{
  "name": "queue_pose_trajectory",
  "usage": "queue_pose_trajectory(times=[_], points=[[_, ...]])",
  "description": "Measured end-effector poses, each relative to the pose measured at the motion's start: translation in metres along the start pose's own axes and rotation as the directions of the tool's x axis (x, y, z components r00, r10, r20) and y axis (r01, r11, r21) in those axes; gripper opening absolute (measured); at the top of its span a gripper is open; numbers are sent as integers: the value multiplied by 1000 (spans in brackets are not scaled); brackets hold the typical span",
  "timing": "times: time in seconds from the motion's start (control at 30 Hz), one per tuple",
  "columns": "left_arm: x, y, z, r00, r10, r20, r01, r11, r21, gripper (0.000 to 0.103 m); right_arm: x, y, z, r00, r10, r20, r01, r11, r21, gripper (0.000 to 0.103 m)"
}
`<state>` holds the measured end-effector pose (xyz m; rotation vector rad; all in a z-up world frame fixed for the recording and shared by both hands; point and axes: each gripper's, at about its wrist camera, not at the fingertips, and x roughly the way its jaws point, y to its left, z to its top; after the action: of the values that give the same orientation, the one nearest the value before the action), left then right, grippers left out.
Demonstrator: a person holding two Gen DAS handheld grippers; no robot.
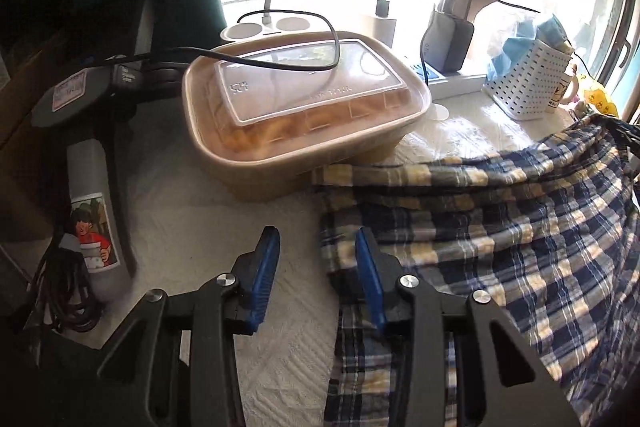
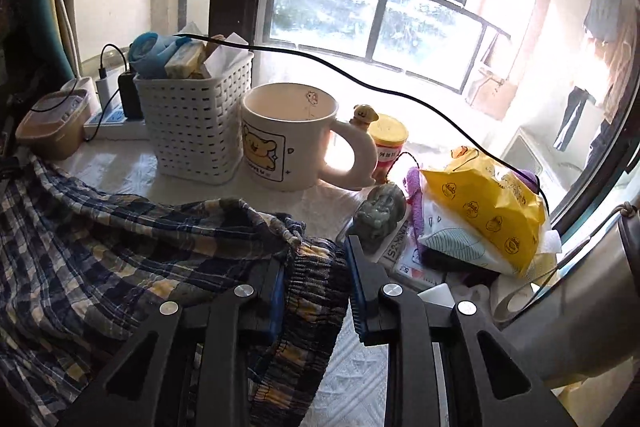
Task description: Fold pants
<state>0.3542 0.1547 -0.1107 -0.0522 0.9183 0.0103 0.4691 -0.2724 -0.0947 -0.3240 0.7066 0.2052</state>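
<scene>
Plaid pants (image 1: 500,211) lie spread across a white-covered table (image 1: 224,195) by a sunlit window. The left gripper (image 1: 316,267) hangs over the cloth's near edge, its jaws apart, 1 blue pad (image 1: 370,271) on the fabric and the other over bare table; nothing is pinched between them. The right gripper (image 2: 316,291) has the gathered waistband between its jaws, closed on the bunched fabric. Behind the pants stand a lidded food container (image 1: 304,107), a white basket (image 2: 196,123) and a bear-print mug (image 2: 288,139).
</scene>
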Motion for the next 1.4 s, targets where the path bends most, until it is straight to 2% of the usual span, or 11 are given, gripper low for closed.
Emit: queue_pose_trajectory(times=[0.13, 0.33, 0.43, 0.57, 0.67, 0.83, 0.97, 1.03, 1.07, 1.2, 1.4], points=[[-10, 3, -13, 1000, -16, -22, 15, 1000, -7, 40, 26, -6, 0, 997, -65, -32, 65, 998, 6, 27], [-23, 2, -40, 999, -48, -26, 48, 999, 3, 42, 44, -6, -5, 992, -106, -66, 105, 994, -17, 29], [-20, -5, -45, 997, -68, -39, 68, 998, 6, 48, 31, -11, -2, 994, -95, -53, 95, 995, -9, 39], [-27, -17, -48, 994, -97, -45, 98, 995, 17, 49, -3, -22, 1, 998, -69, -7, 69, 997, 20, 70], [-43, -22, -62, 990, -132, -53, 133, 991, 15, 49, -36, -24, -7, 999, -36, 20, 35, 999, 26, 73], [-72, -38, -105, 961, -255, -109, 258, 966, 7, 49, -80, -16, -44, 999, 36, 12, -37, 998, 48, 74], [-79, -54, -132, 918, -363, -162, 361, 932, -38, 49, -105, -12, -83, 997, 75, -21, -73, 994, 87, 74], [-73, -62, -136, 905, -386, -179, 382, 922, -54, 49, -113, -11, -101, 996, 84, -35, -80, 991, 104, 74], [-75, -66, -134, 911, -378, -163, 376, 925, -49, 49, -117, -9, -110, 995, 89, -44, -84, 990, 112, 74], [-62, -78, -120, 879, -437, -192, 424, 899, -106, 49, -124, -3, -132, 993, 106, -61, -97, 986, 133, 74], [-54, -90, -107, 919, -359, -167, 346, 933, -99, 48, -130, 3, -139, 991, 131, -40, -124, 982, 139, 74]])
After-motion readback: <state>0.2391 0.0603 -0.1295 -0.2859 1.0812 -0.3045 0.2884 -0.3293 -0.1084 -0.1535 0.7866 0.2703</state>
